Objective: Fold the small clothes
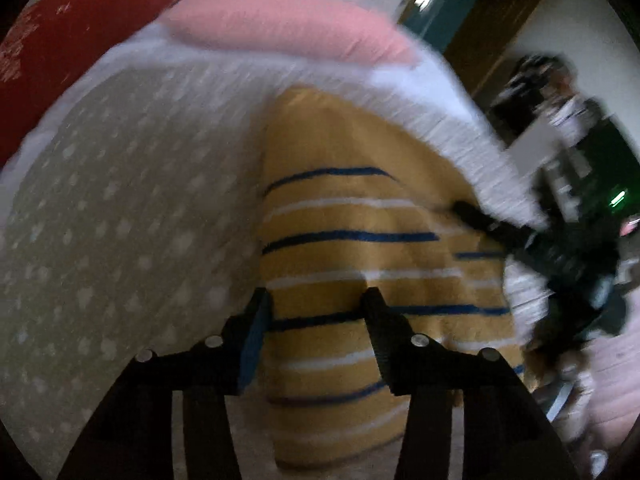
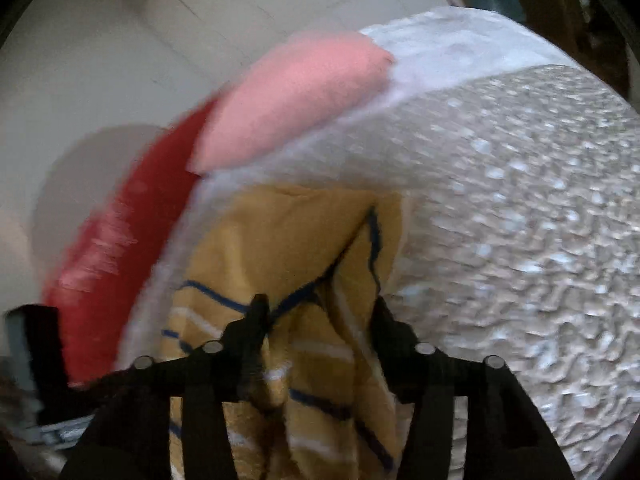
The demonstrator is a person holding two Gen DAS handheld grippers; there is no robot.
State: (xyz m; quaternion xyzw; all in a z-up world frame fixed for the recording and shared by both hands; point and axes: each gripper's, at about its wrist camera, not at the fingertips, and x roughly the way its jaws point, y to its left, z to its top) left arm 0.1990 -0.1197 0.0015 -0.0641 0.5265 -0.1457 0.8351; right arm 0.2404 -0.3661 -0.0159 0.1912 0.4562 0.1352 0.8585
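Observation:
A yellow garment [image 1: 360, 208] with blue and white stripes lies on a grey bedspread [image 1: 120, 220] with pale spots. My left gripper [image 1: 316, 300] hovers over its near part with the jaws apart; the left finger stands at the garment's left edge and nothing is pinched. In the right wrist view the same garment [image 2: 288, 232] is bunched into a raised fold. My right gripper [image 2: 320, 308] straddles that fold, with the cloth between the fingers and no clear pinch. The right gripper [image 1: 480, 220] also shows at the garment's right edge in the left wrist view. Both pictures are blurred.
A pink pillow [image 1: 288, 20] and a red pillow [image 1: 80, 32] lie at the head of the bed, on a white sheet border [image 1: 440, 92]. The bed's edge falls away to the right, where a person's sleeve [image 1: 576, 112] shows. Spotted bedspread [image 2: 520, 220] stretches right of the garment.

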